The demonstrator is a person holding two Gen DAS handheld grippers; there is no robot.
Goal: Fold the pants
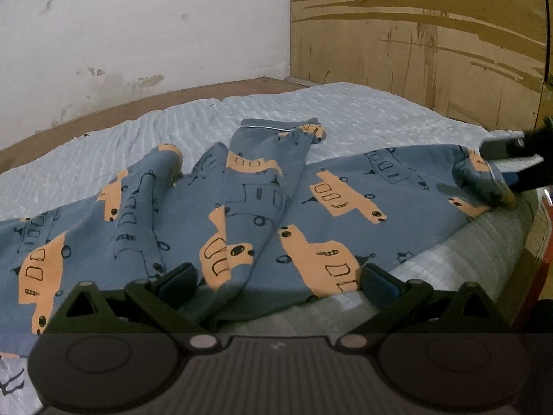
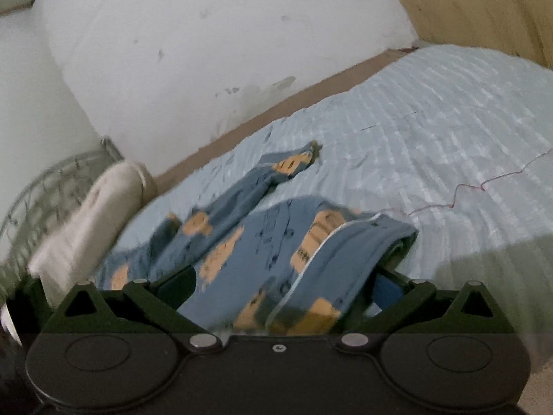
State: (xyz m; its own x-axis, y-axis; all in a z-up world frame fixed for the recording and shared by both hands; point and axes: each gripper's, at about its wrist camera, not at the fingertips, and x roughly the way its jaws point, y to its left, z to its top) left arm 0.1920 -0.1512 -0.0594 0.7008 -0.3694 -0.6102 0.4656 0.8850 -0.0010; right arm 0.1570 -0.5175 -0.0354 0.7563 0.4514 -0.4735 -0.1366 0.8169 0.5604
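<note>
Blue pants [image 1: 242, 207] printed with orange cars lie rumpled on a light blue bedspread [image 1: 363, 114]. One leg cuff with white piping reaches toward the far side; the other leg runs to the right. My left gripper [image 1: 276, 280] is open just above the pants' near edge, holding nothing. My right gripper [image 1: 501, 173] shows at the right edge of the left wrist view, with the right leg's cuff bunched between its fingers. In the blurred right wrist view that cuff of the pants [image 2: 311, 259] fills the wide gap of the right gripper [image 2: 281, 283]; a firm grip is not clear.
A stained white wall [image 1: 138, 34] and a wooden board [image 1: 414, 34] stand behind the bed. A brown bed frame edge [image 1: 103, 117] runs along the wall. A white rolled bundle [image 2: 93, 214] and a wire rack [image 2: 45, 186] sit at the left. A red thread [image 2: 484, 186] lies on the bedspread.
</note>
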